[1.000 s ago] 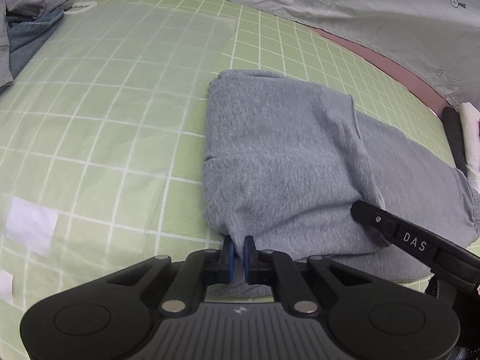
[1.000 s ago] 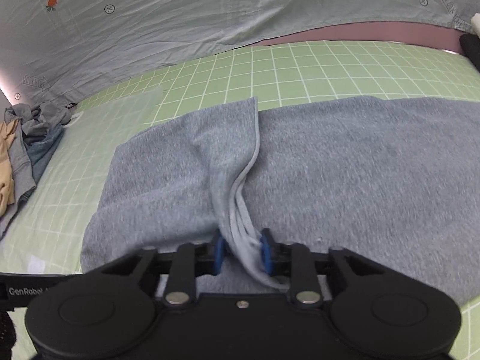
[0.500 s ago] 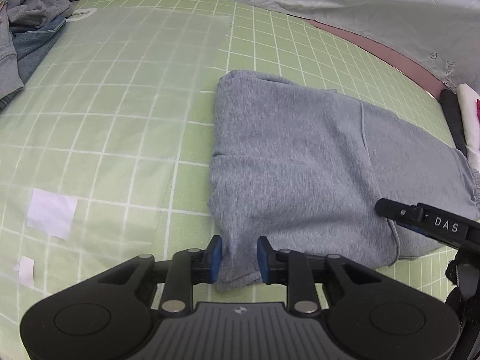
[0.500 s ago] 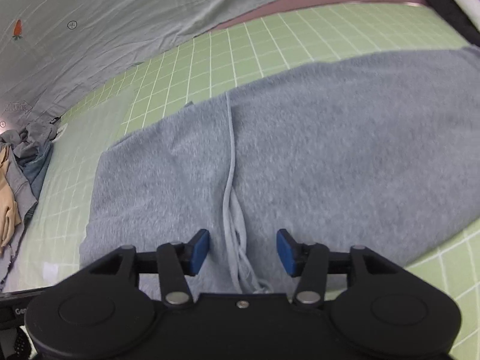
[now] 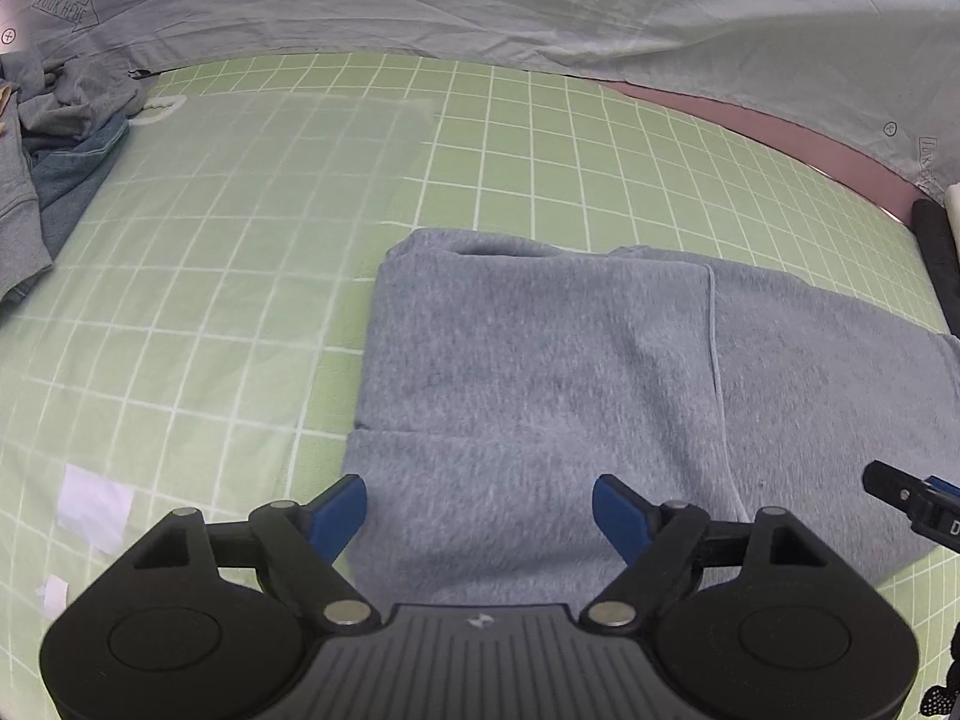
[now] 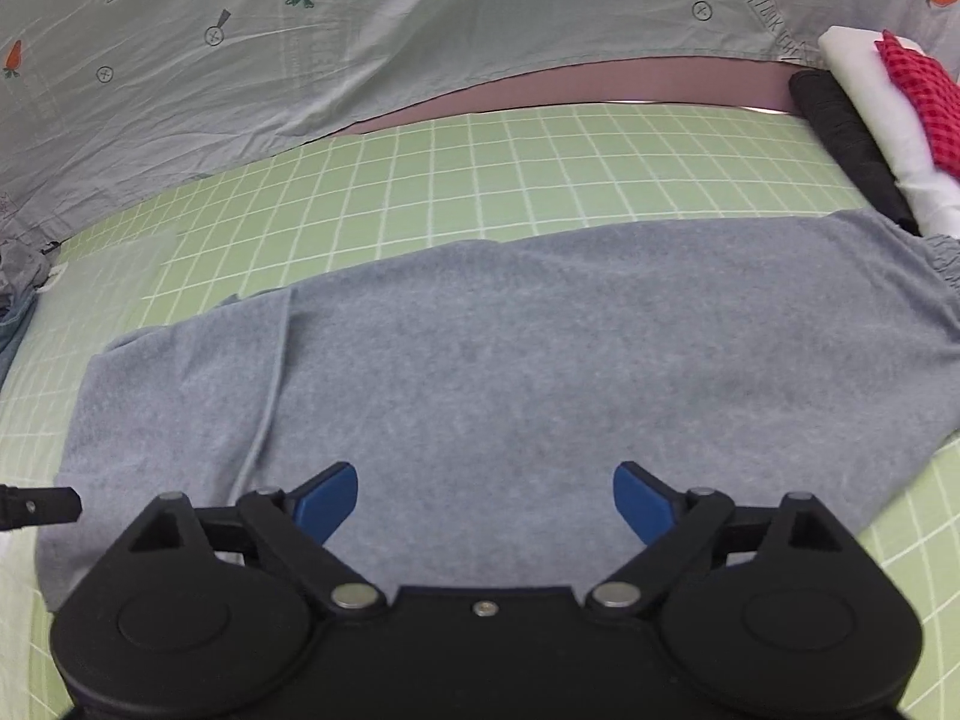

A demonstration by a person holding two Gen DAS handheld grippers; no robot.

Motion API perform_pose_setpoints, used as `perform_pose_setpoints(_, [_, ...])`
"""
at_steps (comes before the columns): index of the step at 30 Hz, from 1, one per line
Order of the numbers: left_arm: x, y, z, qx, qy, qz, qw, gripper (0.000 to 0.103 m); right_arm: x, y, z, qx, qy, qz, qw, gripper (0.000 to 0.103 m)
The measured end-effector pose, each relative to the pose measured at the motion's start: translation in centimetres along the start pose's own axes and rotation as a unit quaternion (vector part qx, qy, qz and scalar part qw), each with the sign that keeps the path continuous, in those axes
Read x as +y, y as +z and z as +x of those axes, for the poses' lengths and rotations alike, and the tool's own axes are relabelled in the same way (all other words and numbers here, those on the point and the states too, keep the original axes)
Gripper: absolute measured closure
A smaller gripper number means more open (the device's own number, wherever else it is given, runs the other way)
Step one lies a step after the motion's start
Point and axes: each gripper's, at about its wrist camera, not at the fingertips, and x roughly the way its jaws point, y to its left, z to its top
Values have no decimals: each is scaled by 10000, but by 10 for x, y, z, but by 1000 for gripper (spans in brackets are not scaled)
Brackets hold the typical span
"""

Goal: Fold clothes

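Observation:
A grey fleece garment (image 5: 540,384) lies partly folded on the green grid mat (image 5: 240,276), its left part doubled over the rest with a seam edge running down it. It also shows in the right wrist view (image 6: 540,360), spread wide across the mat (image 6: 480,180). My left gripper (image 5: 479,510) is open and empty, just above the garment's near edge. My right gripper (image 6: 485,501) is open and empty over the near edge further right. The right gripper's finger tip (image 5: 900,489) shows at the left view's right edge.
A heap of unfolded grey and blue clothes (image 5: 54,138) lies at the mat's far left. Folded black, white and red-checked items (image 6: 870,114) are stacked at the far right. A pale printed sheet (image 6: 300,48) hangs behind. White paper scraps (image 5: 96,507) lie near the left.
Both grippers were shut on the garment's near edge a second ago. Both have let go, opened wide and drawn back; the folded flap now lies flat.

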Motion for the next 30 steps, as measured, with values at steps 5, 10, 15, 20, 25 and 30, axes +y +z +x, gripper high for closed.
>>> perform_pose_setpoints(5, [-20, -3, 27, 191, 395, 69, 9990, 18, -61, 4, 2, -163, -360, 86, 9992, 3])
perform_pose_setpoints(10, [-28, -6, 45, 368, 797, -119, 9961, 7, -120, 15, 13, -389, -707, 210, 9965, 3])
perform_pose_setpoints(15, [-27, -4, 49, 487, 929, -258, 9941, 0, -173, 34, 24, -638, -1267, 35, 9899, 1])
perform_pose_setpoints(20, [-26, -3, 52, 512, 904, -325, 9941, 0, -230, 54, 30, -936, -1754, 3, 9800, 0])
perform_pose_setpoints(25, [-26, 1, 54, 630, 850, -360, 9937, 0, -286, 69, 44, -983, -2160, 332, 9709, 0])
perform_pose_setpoints(30, [-26, 7, 57, 739, 815, -339, 9934, 0, -320, 70, 58, -913, -2187, 686, 9691, 0])
